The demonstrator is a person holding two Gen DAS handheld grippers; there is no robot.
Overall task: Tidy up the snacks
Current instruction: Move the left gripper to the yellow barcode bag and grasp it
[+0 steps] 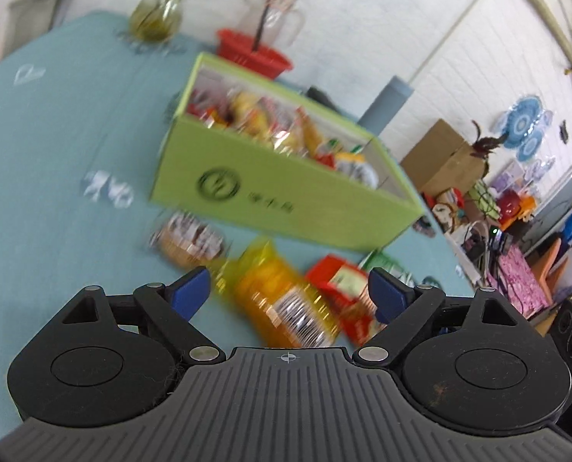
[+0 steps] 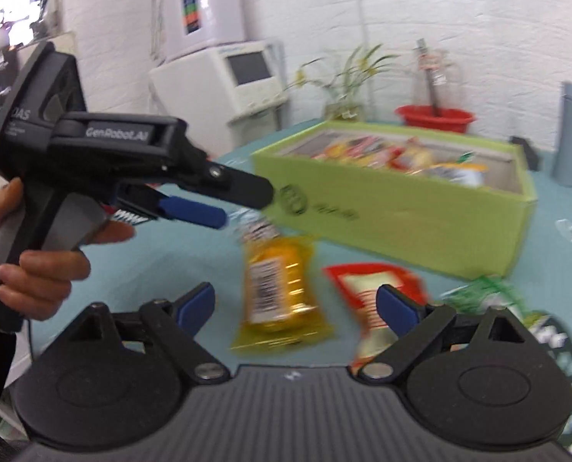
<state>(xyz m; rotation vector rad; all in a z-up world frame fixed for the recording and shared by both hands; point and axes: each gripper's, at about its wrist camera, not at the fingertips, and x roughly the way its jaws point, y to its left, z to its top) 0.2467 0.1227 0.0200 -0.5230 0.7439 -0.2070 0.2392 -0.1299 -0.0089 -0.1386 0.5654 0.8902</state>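
White brick walls stand behind a desk (image 1: pixel 47 123) covered in teal cloth, and on that cloth lie the loose snacks. A yellow snack packet (image 2: pixel 278 288) lies flat on the desk in front of the green box (image 2: pixel 401 215), barcode side up. Just beside it is a red snack packet (image 2: pixel 374 288), and beyond that a green-and-white packet (image 2: pixel 482 296), near the box's corner. The left wrist view shows a fourth, round brown snack (image 1: pixel 188 238) close to the box's long wall, though blur hides its details. The green box itself is open at the top and already holds a heap of mixed wrappers.

The left hand-held gripper (image 1: pixel 290 288) hangs above the yellow and red packets with its blue-padded fingers (image 1: pixel 191 288) spread wide, nothing between them. In the right wrist view it is seen from the side, held in the person's left hand (image 2: pixel 39 269).

The right hand-held gripper (image 2: pixel 295 304) is likewise spread apart over the same two packets, touching neither as far as the blurred view tells.

Behind the box stand a red bowl (image 2: pixel 436 117), a glass jug (image 1: pixel 274 19), a glass vase of yellow flowers (image 1: pixel 155 19) and a grey cylinder (image 2: pixel 571 134).
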